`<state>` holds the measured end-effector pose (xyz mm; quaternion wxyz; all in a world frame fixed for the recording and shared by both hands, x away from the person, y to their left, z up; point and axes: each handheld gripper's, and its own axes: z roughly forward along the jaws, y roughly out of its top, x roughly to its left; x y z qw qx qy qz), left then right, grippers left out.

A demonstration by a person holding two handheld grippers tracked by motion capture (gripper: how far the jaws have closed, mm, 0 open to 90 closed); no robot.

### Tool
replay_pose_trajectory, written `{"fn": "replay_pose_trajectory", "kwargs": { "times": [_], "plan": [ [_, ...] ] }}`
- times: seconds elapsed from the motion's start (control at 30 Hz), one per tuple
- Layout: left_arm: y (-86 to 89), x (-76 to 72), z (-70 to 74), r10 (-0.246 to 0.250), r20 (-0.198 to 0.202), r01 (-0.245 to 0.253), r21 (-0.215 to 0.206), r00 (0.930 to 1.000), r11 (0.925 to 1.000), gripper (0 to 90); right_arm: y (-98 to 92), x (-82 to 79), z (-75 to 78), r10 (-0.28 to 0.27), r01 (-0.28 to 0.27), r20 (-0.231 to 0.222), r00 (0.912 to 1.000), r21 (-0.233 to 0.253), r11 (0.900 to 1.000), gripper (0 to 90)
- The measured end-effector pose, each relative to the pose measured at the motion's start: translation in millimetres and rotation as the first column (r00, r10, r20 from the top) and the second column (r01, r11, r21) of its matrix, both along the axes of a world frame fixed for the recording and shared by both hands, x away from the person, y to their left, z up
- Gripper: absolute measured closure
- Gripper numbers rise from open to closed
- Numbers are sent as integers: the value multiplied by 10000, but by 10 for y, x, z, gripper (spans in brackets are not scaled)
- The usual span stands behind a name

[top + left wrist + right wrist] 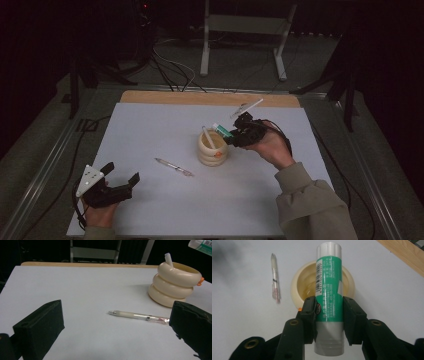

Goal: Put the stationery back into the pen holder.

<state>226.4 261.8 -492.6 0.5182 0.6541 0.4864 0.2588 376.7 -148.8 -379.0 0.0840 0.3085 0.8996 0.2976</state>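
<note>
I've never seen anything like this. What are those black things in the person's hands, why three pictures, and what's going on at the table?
A person sits at a white table and holds a hand-operated two-jaw clamp in each hand. No robot arm is involved.

The high view looks down from above. The other two pictures come from small cameras riding on each clamp, looking along its black jaws.

The right gripper is shut on a green and white tube, likely a glue stick, held over a cream ringed cup. A white stick-like thing already stands in that cup.

The left gripper rests near the table's front edge with its jaws open and nothing between them. A clear pen lies flat on the table, between it and the cup.

It looks as if the items are being tidied into the cup.
</note>
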Motion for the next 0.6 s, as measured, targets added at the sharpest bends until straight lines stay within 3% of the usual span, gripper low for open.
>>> {"fn": "replay_pose_trajectory", "kwargs": {
  "times": [0.6],
  "plan": [
    [6, 2, -2, 3, -8, -3, -17, 10000, 10000, 1, 95, 88, -97, -306, 300, -239, 9992, -270, 9992, 652]
  ]
}}
